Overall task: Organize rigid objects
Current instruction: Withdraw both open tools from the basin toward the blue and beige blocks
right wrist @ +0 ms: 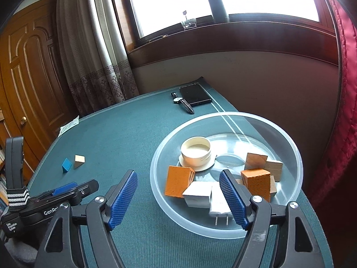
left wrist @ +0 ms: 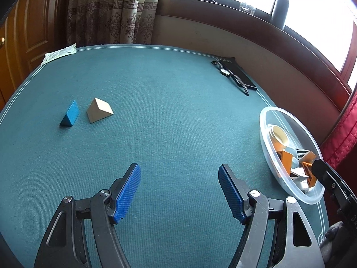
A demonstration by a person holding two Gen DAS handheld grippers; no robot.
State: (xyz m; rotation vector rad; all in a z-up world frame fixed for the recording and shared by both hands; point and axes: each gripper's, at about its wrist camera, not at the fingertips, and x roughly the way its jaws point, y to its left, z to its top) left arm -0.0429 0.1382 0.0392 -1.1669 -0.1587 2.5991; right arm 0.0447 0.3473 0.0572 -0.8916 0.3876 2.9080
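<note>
Left gripper [left wrist: 179,192]: jaws apart, nothing between, tilted downward. Right gripper [right wrist: 178,197]: jaws apart, apparently empty, tilted downward.

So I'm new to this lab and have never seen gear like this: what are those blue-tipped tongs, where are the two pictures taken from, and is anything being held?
Those tongs are hand-held grippers, one in each of a person's hands, each with a camera looking along its fingers. One picture is from the left gripper, the other from the right gripper. Both are open and hold nothing. On the green table lie a blue wedge and a beige wedge; a watch and a black phone lie at the far edge. The clear bowl holds orange blocks, wooden blocks, a cream jar and a white plug.
</note>
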